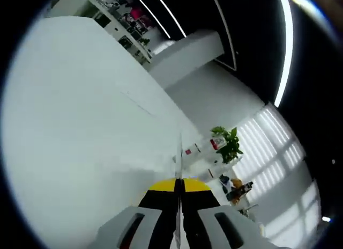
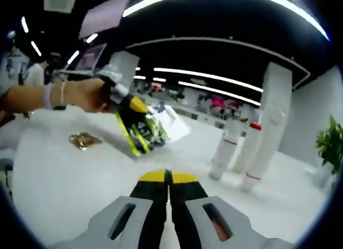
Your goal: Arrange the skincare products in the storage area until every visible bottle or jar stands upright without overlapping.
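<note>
Three tall white bottles (image 2: 252, 147) with red bands stand close together on the white table (image 2: 64, 179) at the right of the right gripper view. My right gripper (image 2: 169, 179) is shut with nothing in it, low in that view and well short of the bottles. A hand holds my left gripper (image 2: 139, 147) above the table at the left, tips pointing down, next to a clear plastic packet (image 2: 174, 125) with a dark green item. In the left gripper view my left gripper (image 1: 178, 187) is shut and empty over bare white table (image 1: 80, 125).
A small gold object (image 2: 83, 140) lies on the table at the left. A green plant (image 1: 228, 144) stands beyond the table's edge near bright windows. Office shelves and desks fill the background.
</note>
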`<state>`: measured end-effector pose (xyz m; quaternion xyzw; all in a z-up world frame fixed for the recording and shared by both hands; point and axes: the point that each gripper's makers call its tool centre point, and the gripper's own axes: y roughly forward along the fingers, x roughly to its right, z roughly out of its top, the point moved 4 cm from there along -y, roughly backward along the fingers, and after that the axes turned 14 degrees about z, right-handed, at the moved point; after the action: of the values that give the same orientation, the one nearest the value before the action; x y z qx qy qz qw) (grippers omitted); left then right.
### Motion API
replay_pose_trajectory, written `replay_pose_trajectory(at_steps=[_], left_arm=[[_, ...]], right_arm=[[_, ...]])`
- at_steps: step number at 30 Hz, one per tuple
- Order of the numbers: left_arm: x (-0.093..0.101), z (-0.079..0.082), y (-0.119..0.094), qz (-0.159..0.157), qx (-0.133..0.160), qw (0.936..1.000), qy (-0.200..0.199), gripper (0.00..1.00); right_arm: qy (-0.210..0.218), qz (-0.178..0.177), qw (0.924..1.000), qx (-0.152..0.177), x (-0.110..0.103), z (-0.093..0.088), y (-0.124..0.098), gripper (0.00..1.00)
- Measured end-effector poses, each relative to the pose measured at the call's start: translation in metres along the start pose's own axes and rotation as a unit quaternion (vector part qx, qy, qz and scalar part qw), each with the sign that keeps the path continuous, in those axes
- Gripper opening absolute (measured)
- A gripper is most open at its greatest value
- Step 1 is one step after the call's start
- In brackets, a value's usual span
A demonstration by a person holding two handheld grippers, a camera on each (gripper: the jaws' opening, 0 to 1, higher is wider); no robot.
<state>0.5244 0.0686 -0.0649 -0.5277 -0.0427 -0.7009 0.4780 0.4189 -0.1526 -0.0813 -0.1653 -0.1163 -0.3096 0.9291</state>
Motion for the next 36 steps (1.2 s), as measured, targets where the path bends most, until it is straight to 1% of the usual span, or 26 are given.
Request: replay_pose_trajectory(at_steps=[1, 2, 4, 5, 7, 8, 10, 11, 12, 13, 14, 17, 18, 19, 20, 21, 23, 26, 27, 28, 30, 31, 32, 34, 35, 36], left_arm=[[-0.007, 0.002, 0.004, 0.009, -0.003, 0.9999, -0.008, 0.01], [-0.011, -0.001, 0.008, 0.008, -0.014, 0.9994, -0.032, 0.01], [-0.02, 0.005, 0.014, 0.006, -0.02, 0.9972, -0.071, 0.01], [-0.022, 0.005, 0.015, 0.008, -0.019, 0.9978, -0.063, 0.01], [-0.034, 0.005, 0.019, 0.049, -0.001, 0.9979, -0.042, 0.01], [-0.036, 0.004, 0.02, 0.061, 0.006, 0.9974, -0.039, 0.01], [-0.037, 0.003, 0.02, 0.068, 0.007, 0.9968, -0.042, 0.01], [-0.037, 0.003, 0.019, 0.079, 0.009, 0.9962, -0.037, 0.01], [-0.04, 0.002, 0.019, 0.094, 0.015, 0.9952, -0.023, 0.02], [-0.041, 0.003, 0.018, 0.106, 0.022, 0.9941, 0.002, 0.02], [-0.041, 0.002, 0.018, 0.112, 0.021, 0.9933, 0.016, 0.02], [-0.04, 0.004, 0.019, 0.115, 0.014, 0.9929, 0.025, 0.03], [-0.043, 0.01, 0.02, 0.119, 0.017, 0.9922, 0.033, 0.04], [-0.046, 0.013, 0.02, 0.129, 0.019, 0.9894, 0.065, 0.05], [-0.048, 0.015, 0.02, 0.136, 0.021, 0.987, 0.083, 0.06], [-0.049, 0.015, 0.02, 0.15, 0.028, 0.9827, 0.104, 0.07], [-0.052, 0.016, 0.02, 0.168, 0.027, 0.9755, 0.14, 0.12], [-0.054, 0.022, 0.017, 0.185, 0.045, 0.9677, 0.166, 0.21], [-0.055, 0.026, 0.015, 0.19, 0.055, 0.9657, 0.168, 0.23], [-0.054, 0.027, 0.014, 0.191, 0.06, 0.965, 0.17, 0.25], [-0.052, 0.032, 0.008, 0.192, 0.069, 0.963, 0.175, 0.32], [-0.051, 0.034, 0.006, 0.194, 0.074, 0.9619, 0.178, 0.36], [-0.051, 0.04, 0.001, 0.205, 0.096, 0.955, 0.192, 0.4], [-0.047, 0.048, -0.009, 0.221, 0.137, 0.9374, 0.232, 0.46], [-0.044, 0.048, -0.014, 0.223, 0.152, 0.9313, 0.245, 0.47], [-0.04, 0.048, -0.017, 0.22, 0.156, 0.93, 0.25, 0.47]], right_arm=[[0.004, 0.002, 1.0, 0.001, -0.001, 0.0, 0.0, 0.0], [0.006, 0.002, 1.0, 0.001, 0.0, 0.0, 0.001, 0.0], [0.01, 0.003, 0.9999, 0.004, 0.001, 0.0, 0.001, 0.0], [0.011, 0.002, 0.9999, 0.004, 0.001, 0.0, 0.001, 0.0], [0.013, -0.003, 0.9999, 0.006, 0.003, 0.0, -0.001, 0.0], [0.015, -0.006, 0.9998, 0.008, 0.004, 0.0, -0.002, 0.0], [0.016, -0.011, 0.9998, 0.01, 0.005, 0.0, -0.003, 0.0], [0.015, -0.013, 0.9997, 0.011, 0.006, 0.0, -0.004, 0.0], [0.013, -0.016, 0.9997, 0.013, 0.007, 0.002, -0.005, 0.0], [0.007, -0.026, 0.9994, 0.021, 0.008, 0.004, -0.007, 0.0], [0.003, -0.031, 0.9992, 0.025, 0.009, 0.006, -0.008, 0.0], [0.004, -0.029, 0.9992, 0.029, 0.009, 0.006, -0.008, 0.0], [0.006, -0.026, 0.9994, 0.024, 0.009, 0.004, -0.007, 0.0], [0.003, -0.026, 0.9995, 0.018, 0.009, 0.003, -0.007, 0.0], [0.002, -0.028, 0.9994, 0.018, 0.009, 0.003, -0.007, 0.0], [-0.001, -0.028, 0.9994, 0.02, 0.009, 0.003, -0.007, 0.0], [0.001, -0.022, 0.9996, 0.018, 0.008, 0.003, -0.006, 0.03], [-0.01, -0.011, 0.9999, 0.006, 0.006, -0.001, 0.0, 0.09], [-0.009, -0.003, 0.9999, 0.002, 0.007, -0.002, 0.004, 0.13], [-0.002, 0.021, 0.9998, 0.0, 0.006, -0.003, 0.009, 0.18], [0.002, 0.054, 0.9984, -0.014, 0.007, -0.006, 0.013, 0.28], [-0.003, 0.058, 0.9981, -0.019, 0.009, -0.006, 0.014, 0.4], [-0.014, 0.061, 0.9977, -0.024, 0.015, -0.003, 0.016, 0.47], [-0.033, 0.111, 0.9911, -0.065, 0.02, -0.005, 0.021, 0.55], [-0.024, 0.135, 0.9859, -0.096, 0.023, -0.007, 0.025, 0.57], [-0.014, 0.149, 0.9828, -0.108, 0.026, -0.007, 0.027, 0.58]])
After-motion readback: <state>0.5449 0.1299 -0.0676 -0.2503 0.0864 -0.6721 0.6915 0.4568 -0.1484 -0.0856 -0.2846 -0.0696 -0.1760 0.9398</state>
